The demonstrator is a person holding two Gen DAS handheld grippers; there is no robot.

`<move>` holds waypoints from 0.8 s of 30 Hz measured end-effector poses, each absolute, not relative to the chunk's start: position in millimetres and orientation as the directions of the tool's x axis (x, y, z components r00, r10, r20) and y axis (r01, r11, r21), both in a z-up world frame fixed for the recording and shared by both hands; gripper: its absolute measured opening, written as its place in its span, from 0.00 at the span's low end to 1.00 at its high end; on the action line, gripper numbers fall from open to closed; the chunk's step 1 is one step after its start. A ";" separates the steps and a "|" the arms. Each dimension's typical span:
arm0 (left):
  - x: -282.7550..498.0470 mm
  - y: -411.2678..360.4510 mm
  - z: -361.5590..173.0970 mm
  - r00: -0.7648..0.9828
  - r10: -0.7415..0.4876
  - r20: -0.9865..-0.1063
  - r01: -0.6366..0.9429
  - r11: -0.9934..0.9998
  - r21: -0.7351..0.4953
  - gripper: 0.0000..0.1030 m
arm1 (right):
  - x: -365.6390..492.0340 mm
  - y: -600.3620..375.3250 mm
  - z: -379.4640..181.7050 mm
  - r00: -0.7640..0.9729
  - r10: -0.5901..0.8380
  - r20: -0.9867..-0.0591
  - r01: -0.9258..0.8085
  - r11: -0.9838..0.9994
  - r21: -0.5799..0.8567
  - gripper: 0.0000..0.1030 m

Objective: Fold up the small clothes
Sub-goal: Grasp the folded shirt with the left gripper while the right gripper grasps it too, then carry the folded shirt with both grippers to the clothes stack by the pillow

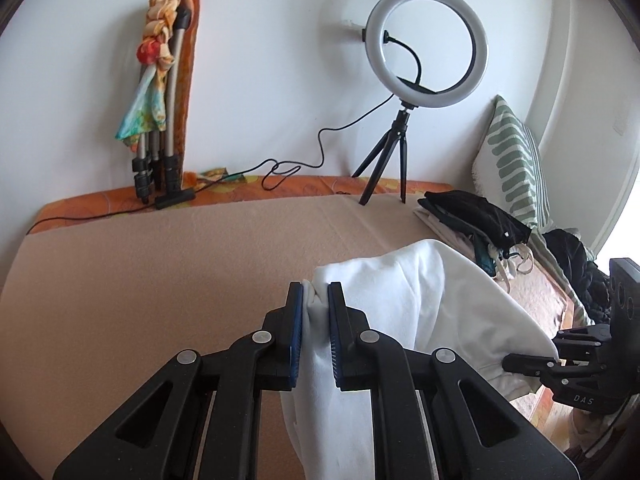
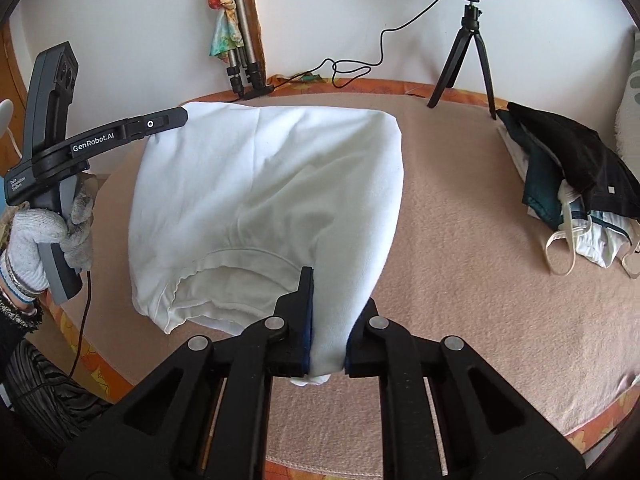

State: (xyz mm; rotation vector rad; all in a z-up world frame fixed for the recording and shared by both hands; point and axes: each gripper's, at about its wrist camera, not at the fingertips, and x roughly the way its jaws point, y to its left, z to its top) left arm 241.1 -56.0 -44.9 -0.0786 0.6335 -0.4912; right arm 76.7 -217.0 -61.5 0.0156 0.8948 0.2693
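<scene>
two corners of the white garment [image 2: 260, 184] are clamped by the left gripper [image 1: 314, 292] and right gripper [image 2: 330, 320] above the bed [image 2: 460, 260], folding hardly begun, while folded clothes [image 2: 568, 176] are stacked nearby.

Ring light [image 1: 427, 46] on black tripod [image 1: 390, 164]; folded tripod [image 1: 160, 120] against wall; striped pillow [image 1: 514, 160] right

The garment [image 2: 260, 200] is plain white, the blanket [image 2: 460, 260] under it a peachy beige with an orange floral edge. Grippers are black with blue pads [image 1: 297, 332]. The pillow [image 1: 516, 160] is cream with green stripes, and the clothes pile [image 2: 576, 168] is mostly black, teal and white.
</scene>
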 end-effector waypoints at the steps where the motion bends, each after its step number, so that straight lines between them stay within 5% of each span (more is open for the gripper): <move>1: 241.1 -63.0 -39.3 0.698 -0.470 -0.540 0.429 0.879 -0.210 0.10 | 75.9 -224.1 -57.3 0.605 0.229 -0.762 -0.214 0.969 0.121 0.11; 24: 285.3 -263.6 42.5 0.644 -0.648 -0.405 0.651 0.743 -0.155 0.10 | 78.3 -396.3 24.8 0.759 -0.067 -0.648 0.018 0.996 -0.082 0.11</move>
